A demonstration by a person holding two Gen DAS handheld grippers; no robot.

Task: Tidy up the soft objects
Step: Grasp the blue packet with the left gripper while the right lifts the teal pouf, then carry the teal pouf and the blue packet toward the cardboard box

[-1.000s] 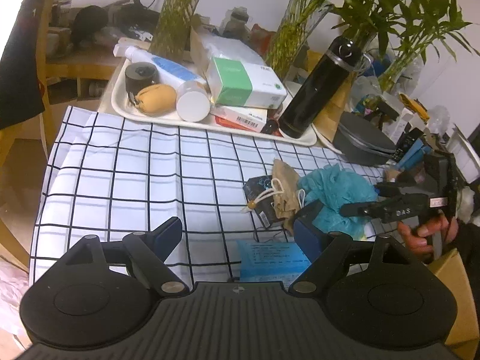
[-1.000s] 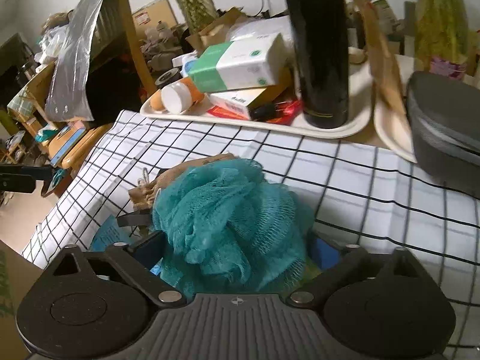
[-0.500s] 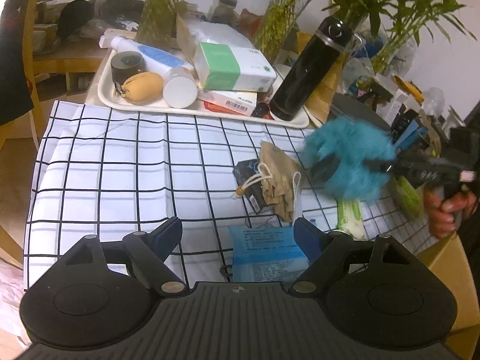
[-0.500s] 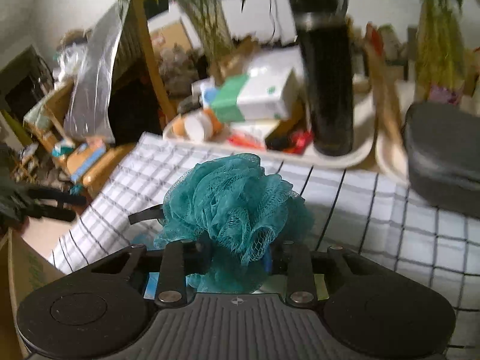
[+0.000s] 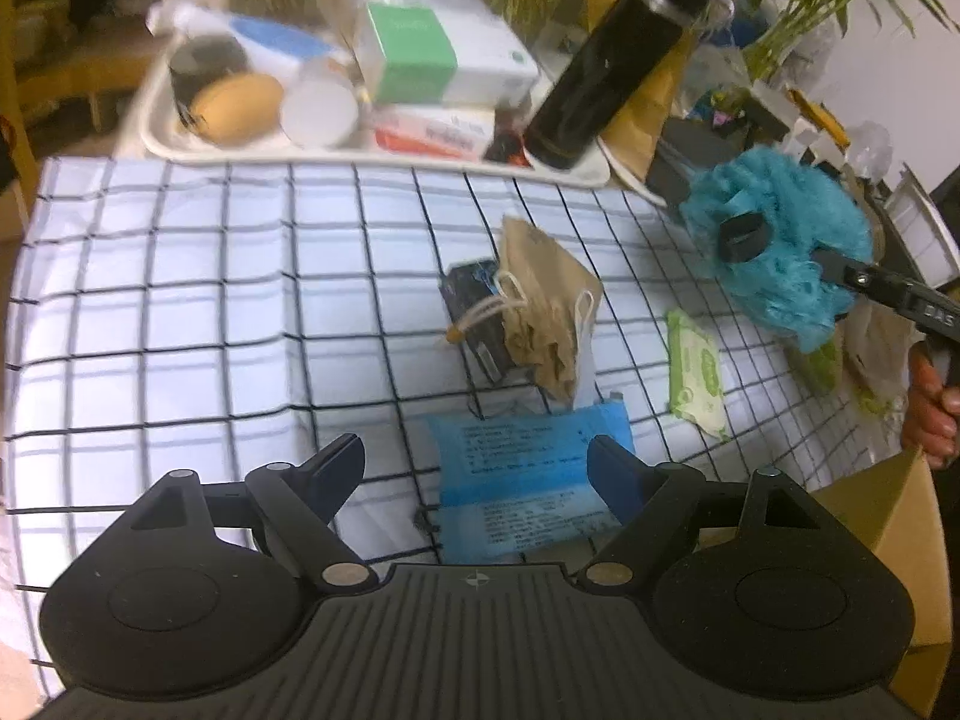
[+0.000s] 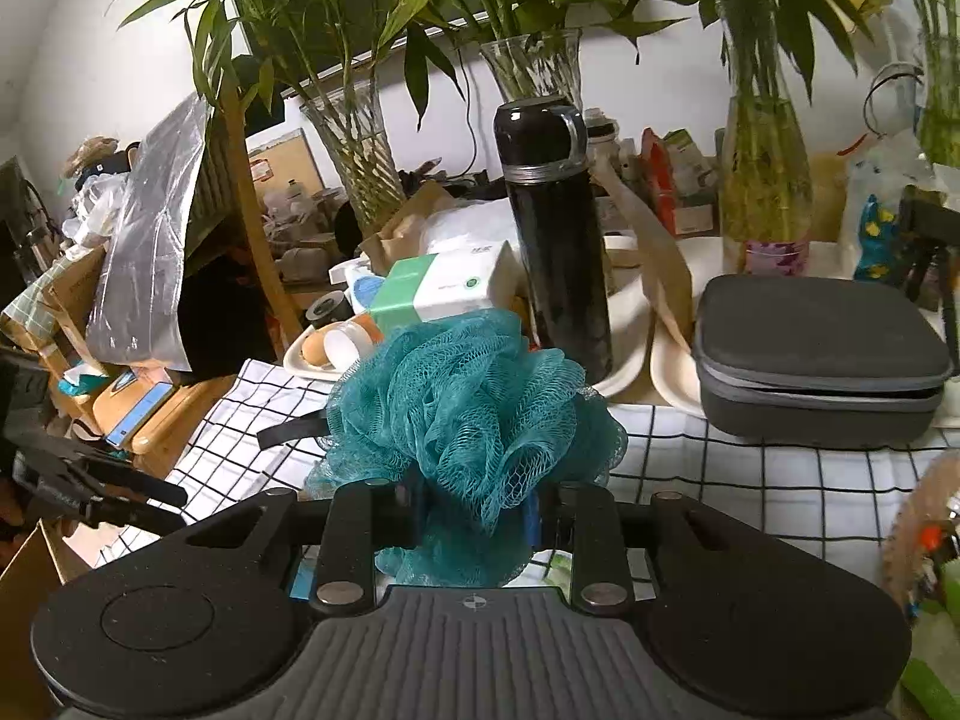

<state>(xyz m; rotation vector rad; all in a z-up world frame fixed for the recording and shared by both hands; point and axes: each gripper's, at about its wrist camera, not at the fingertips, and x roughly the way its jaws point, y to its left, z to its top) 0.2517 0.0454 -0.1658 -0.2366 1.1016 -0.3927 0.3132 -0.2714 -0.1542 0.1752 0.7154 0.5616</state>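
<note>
Checked cloth point(image 5: 180, 312) covers the table. At its far edge sits a white tray point(image 5: 157, 138) packed with a green-and-white box point(image 5: 441, 57), a black flask point(image 5: 606, 63), a white jar and a tan rounded lump. A grey zip case point(image 6: 822, 357) lies beside the tray, with glass vases of green stalks behind. On the cloth: a brown drawstring pouch point(image 5: 549, 318) lying over a dark packet, a blue packet point(image 5: 528, 480) just in front of the left gripper point(image 5: 477, 471), and a green wipes pack point(image 5: 696, 369) to the right. A cardboard box point(image 5: 900, 516) corner shows at the lower right.

Left gripper's jaws stand wide with nothing between them, hanging over the blue packet. Right gripper point(image 6: 474, 510) has its jaws drawn narrow, pinching the teal mesh bath pouf point(image 6: 468, 420); the pouf is lifted clear of the cloth, above the wipes pack.

A second ago the pouf lay on the cloth between wide right jaws; they have since closed on it and raised it, uncovering the wipes pack.
</note>
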